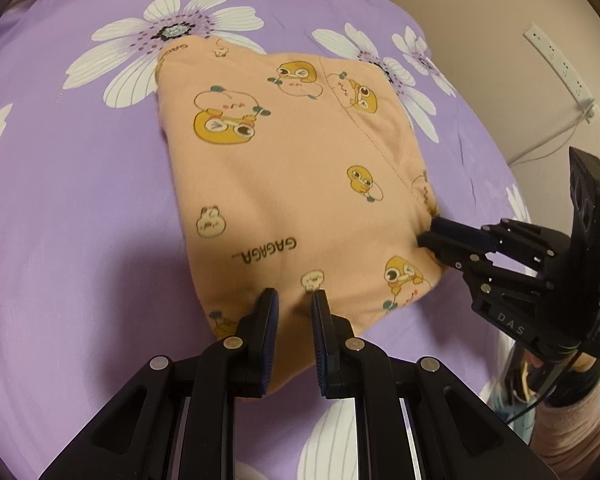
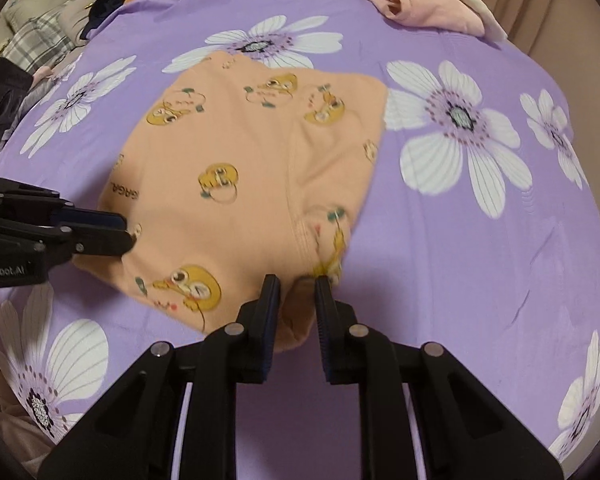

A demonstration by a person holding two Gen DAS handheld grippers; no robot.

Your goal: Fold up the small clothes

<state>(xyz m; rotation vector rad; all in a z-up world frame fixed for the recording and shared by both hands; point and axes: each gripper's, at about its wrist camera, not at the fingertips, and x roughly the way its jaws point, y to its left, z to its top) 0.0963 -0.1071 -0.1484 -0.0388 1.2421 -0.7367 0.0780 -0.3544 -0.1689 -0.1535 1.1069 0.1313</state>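
1. I hold two grippers, one in each hand. My left gripper [image 1: 294, 294] sits at the near edge of the one peach garment [image 1: 284, 168], its two fingers standing apart with cloth showing in the gap between them; they do not pinch it.
2. My right gripper [image 2: 298, 280] is at the near right corner of the same garment [image 2: 252, 168]. Its two fingers are also apart, with a raised lump of cloth sitting between them, and I cannot tell whether the pads touch it.
3. In the left wrist view my right gripper [image 1: 430, 232] shows from the side, its tips against the garment's right edge. In the right wrist view my left gripper [image 2: 126, 232] shows the same way at the left edge.
4. The garment lies folded into a rough rectangle on the purple bedsheet [image 1: 80, 208], printed with yellow cartoon ducks and the word "GAGAGA".
5. The sheet carries large white flowers; I count six in the right wrist view.
6. At the far edge of the bed lies one pile of pink clothes [image 2: 432, 8].
7. On the wall to the right hangs one white power strip [image 1: 560, 64] with a cable.
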